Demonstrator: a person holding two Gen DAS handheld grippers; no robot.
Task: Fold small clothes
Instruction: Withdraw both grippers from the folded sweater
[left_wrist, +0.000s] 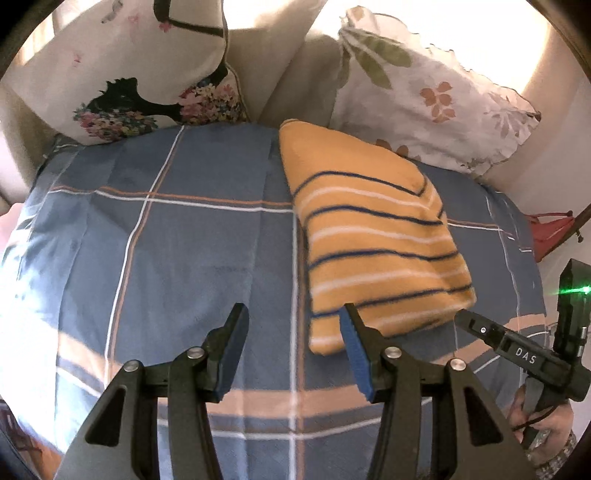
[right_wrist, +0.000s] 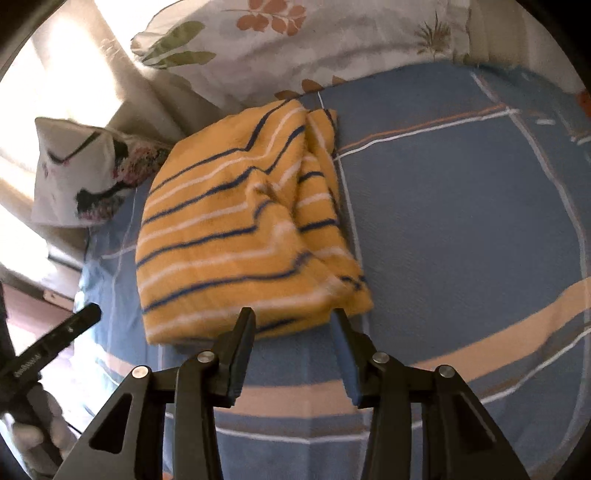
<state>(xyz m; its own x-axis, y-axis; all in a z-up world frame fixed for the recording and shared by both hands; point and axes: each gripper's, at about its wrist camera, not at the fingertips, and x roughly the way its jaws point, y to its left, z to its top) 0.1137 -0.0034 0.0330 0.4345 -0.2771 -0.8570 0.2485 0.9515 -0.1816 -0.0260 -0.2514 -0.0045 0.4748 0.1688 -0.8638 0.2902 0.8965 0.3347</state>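
Both my grippers, left (left_wrist: 293, 332) and right (right_wrist: 293, 325), gape wide, empty; striped garment (right_wrist: 236, 221) at 12 o'clock, long axis running away, right nearer.

You face a blue plaid bedsheet (left_wrist: 184, 240) with two floral pillows (left_wrist: 122, 74) (left_wrist: 436, 107) propped against a sunlit beige headboard (left_wrist: 258, 66).

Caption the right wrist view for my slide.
Open right gripper poised at folded orange striped garment on blue plaid bedsheet.
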